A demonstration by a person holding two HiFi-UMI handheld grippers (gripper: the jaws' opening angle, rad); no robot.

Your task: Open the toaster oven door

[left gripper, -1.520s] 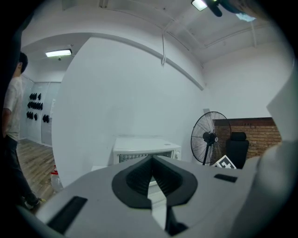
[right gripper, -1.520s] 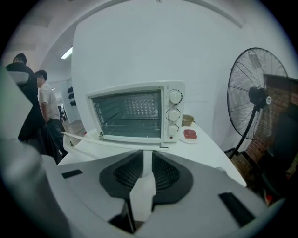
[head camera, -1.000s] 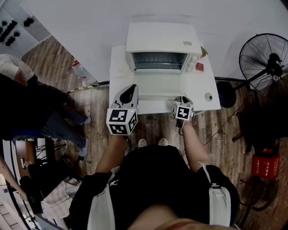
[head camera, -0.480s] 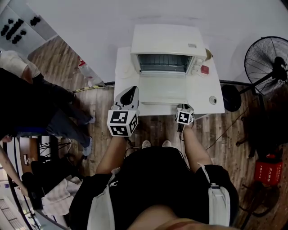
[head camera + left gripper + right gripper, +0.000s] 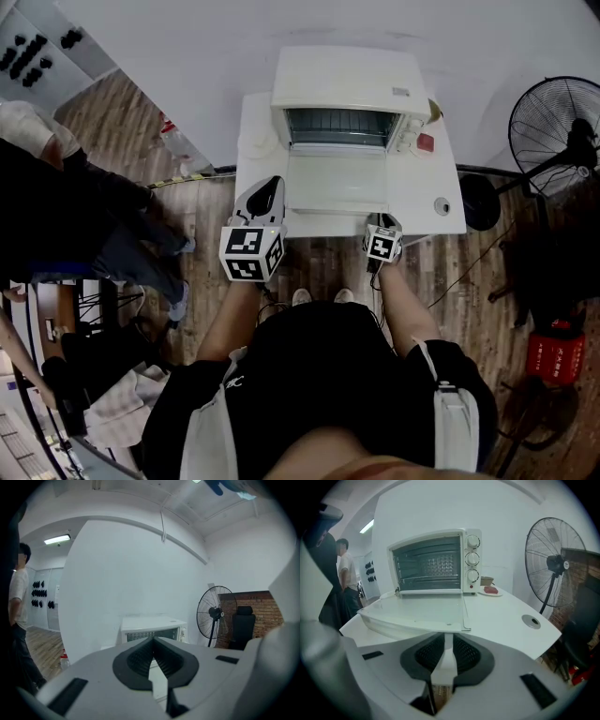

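Observation:
The white toaster oven (image 5: 342, 84) stands at the back of a white table (image 5: 427, 192). Its glass door (image 5: 337, 181) hangs open, lying nearly flat toward me. At the door's front right corner, my right gripper (image 5: 380, 222) is shut on the white door handle (image 5: 447, 660), which shows between its dark pads. In the right gripper view the oven (image 5: 433, 562) shows its open mouth and three knobs. My left gripper (image 5: 270, 187) hovers off the door's front left corner, shut with nothing in it. The left gripper view shows the oven (image 5: 150, 629) past the left gripper (image 5: 153, 639).
A small plate with a red item (image 5: 427, 143) sits right of the oven. A round cable hole (image 5: 442, 207) is in the table's right side. A standing fan (image 5: 562, 122) is at the right, a red box (image 5: 553, 347) is on the floor, and a person (image 5: 56, 187) stands at the left.
My right gripper has sunk a little with the door's front edge, and the door lies flatter. My left gripper has hardly moved.

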